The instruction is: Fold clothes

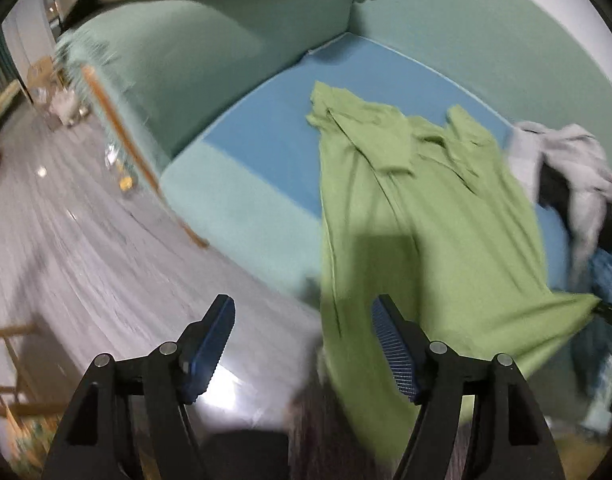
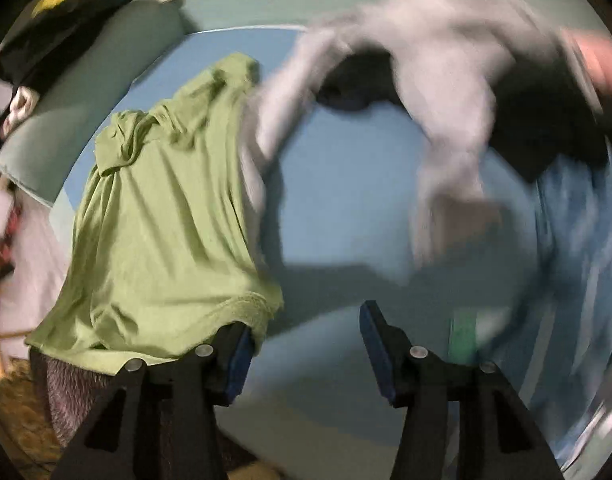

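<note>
While the sofa (image 1: 242,40) fills both views, your green shirt (image 1: 417,216) lies spread on its blue seat, hem hanging over the front edge. Grey garment (image 2: 445,80) sits just beside it, blurred. Left gripper (image 1: 302,344): jaws wide, empty. Right gripper (image 2: 306,344): jaws wide, holding nothing; shirt hem drapes its left finger.

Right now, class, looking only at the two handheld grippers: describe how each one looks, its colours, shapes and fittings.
The left gripper and the right gripper look alike: black angular arms with triangular cut-outs, round silver pivot pins, and two fingers faced with dark blue ribbed pads. No cables, markings or sleeves are visible.
</note>
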Motion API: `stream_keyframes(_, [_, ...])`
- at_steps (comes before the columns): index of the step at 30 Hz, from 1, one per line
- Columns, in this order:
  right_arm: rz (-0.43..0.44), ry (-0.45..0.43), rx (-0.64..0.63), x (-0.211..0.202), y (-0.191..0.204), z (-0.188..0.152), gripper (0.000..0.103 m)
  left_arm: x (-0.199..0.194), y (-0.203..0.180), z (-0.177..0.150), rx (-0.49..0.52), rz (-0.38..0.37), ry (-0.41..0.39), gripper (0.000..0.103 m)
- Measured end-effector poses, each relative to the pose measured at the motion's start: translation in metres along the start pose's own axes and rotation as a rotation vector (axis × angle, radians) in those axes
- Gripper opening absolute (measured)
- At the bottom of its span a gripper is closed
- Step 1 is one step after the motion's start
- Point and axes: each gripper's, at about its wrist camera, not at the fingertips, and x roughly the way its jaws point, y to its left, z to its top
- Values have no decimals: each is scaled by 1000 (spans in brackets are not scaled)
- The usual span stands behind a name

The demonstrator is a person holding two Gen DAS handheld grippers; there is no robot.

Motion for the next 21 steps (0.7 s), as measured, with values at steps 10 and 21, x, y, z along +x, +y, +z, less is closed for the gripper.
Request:
stream_keyframes(10, [-221, 398, -239, 7, -41, -23, 71, 102, -41, 99, 143, -26, 32, 72])
stream_keyframes(21, [-66, 580, -174, 55, -46, -66, 78, 172, -89, 125, 264, 29, 81, 72])
